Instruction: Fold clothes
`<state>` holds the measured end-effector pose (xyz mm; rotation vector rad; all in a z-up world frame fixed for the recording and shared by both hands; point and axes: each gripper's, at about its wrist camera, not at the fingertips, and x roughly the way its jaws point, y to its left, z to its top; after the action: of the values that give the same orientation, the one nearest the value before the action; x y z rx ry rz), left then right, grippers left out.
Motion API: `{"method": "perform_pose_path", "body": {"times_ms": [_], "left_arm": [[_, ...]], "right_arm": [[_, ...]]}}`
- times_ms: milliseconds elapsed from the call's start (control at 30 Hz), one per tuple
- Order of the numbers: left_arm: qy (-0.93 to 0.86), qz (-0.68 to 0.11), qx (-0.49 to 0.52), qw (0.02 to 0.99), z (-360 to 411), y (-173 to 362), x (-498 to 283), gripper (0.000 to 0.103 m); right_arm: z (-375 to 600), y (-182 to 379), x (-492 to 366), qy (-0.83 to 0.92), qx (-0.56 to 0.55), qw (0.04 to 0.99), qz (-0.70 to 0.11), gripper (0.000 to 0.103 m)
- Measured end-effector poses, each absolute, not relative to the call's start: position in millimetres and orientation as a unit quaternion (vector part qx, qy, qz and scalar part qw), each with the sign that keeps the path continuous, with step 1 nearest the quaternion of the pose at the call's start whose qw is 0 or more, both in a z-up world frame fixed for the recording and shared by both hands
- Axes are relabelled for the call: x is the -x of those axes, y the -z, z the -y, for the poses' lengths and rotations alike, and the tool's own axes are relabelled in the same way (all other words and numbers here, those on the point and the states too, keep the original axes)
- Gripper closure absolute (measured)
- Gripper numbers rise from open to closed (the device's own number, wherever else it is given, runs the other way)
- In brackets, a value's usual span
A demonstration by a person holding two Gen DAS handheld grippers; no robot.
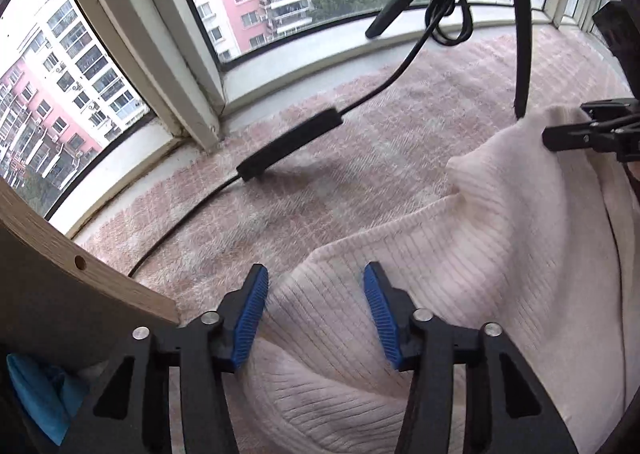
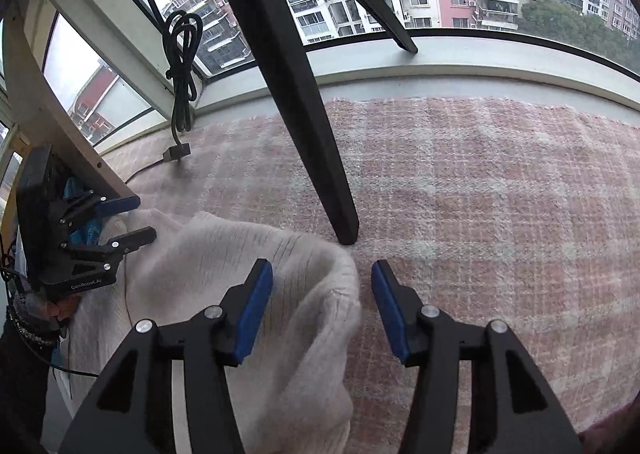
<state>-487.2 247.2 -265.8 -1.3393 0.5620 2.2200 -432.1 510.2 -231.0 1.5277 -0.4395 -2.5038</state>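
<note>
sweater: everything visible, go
The sweater is pale pink-cream ribbed knit, soft and rumpled, bunched in folds rather than flat. It lies on the pink plaid blanket, next to a black tripod leg. Both hand-held grippers are open around it: the left straddles a raised fold, the right straddles a rounded edge. Neither clamps it. No sleeves or collar can be made out.

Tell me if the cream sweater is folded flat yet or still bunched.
Still bunched. The cream sweater lies in loose humps and creases on the pink blanket, with both the left tool and the right tool open over it.
</note>
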Motion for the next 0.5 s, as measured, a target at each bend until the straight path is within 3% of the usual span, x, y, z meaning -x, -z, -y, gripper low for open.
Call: {"method": "perform_pose_path", "body": {"times_ms": [33,67,100,267,367,500], "left_arm": [[-0.813,-0.204,0.489,0.24,-247.9,266.1,485.6,0.086],[-0.815,-0.203,0.488,0.239,-248.6,266.3,484.1,0.095],[-0.817,-0.195,0.489,0.236,-246.2,264.7,483.4,0.096],[-0.861,-0.124,0.454,0.19,-212.7,238.5,480.5,0.099],[-0.852,-0.124,0.478,0.172,-211.2,257.3,491.6,0.101],[-0.849,-0.141,0.479,0.174,-222.1,260.8,490.3,0.091]], "right_arm": [[-508.3,231.0,431.3,0.843,-0.51,0.09,0.145,0.057],[-506.5,230.9,429.6,0.844,-0.508,0.093,0.145,0.081],[-504.8,230.7,427.9,0.845,-0.506,0.096,0.145,0.093],[-507.4,208.3,406.3,0.875,-0.452,0.094,0.144,0.094],[-514.9,209.1,408.8,0.877,-0.452,0.081,0.141,0.093],[-515.0,226.3,425.3,0.853,-0.502,0.07,0.126,0.088]]}}
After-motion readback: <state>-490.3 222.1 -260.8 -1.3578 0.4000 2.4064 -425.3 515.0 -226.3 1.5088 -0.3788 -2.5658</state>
